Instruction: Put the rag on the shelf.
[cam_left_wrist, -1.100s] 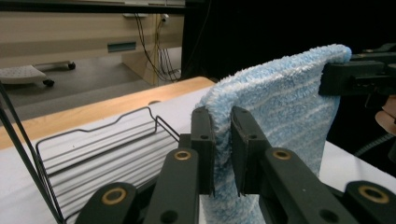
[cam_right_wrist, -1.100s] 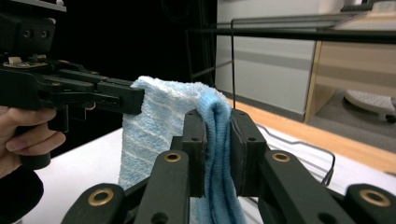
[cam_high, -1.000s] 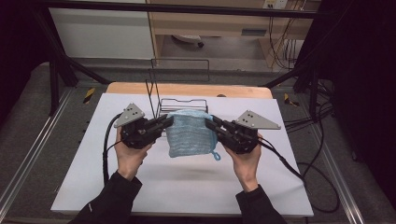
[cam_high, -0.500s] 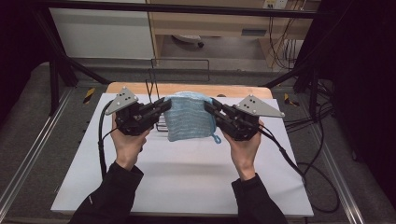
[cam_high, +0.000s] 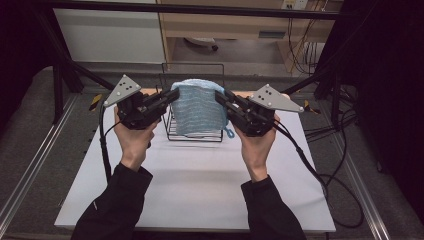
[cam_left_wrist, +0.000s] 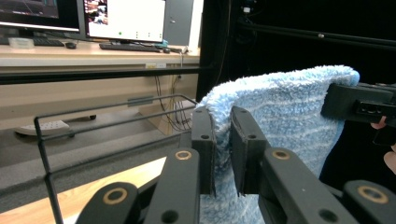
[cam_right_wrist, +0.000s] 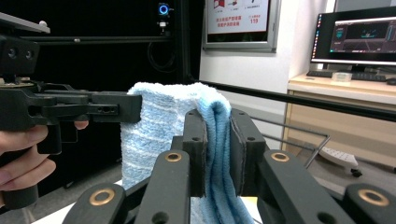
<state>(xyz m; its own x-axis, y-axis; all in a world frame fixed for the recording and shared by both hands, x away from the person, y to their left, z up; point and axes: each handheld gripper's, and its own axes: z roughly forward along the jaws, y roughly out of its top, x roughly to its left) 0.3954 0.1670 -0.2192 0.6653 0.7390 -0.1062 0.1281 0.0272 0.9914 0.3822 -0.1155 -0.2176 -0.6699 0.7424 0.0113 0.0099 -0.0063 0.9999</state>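
Both grippers, left (cam_high: 170, 96) and right (cam_high: 221, 98), clamp towel (cam_high: 199, 109) top corners, spreading it over rack (cam_high: 195, 135) at table's far edge

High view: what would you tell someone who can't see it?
Two hand-held grippers, the left gripper and right gripper, hold a folded blue towel up by its top corners above a black wire rack on a white table.

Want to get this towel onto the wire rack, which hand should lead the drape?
Neither clearly: the left gripper and right gripper each clamp a top corner of the blue towel, level, above the wire rack. Move together.
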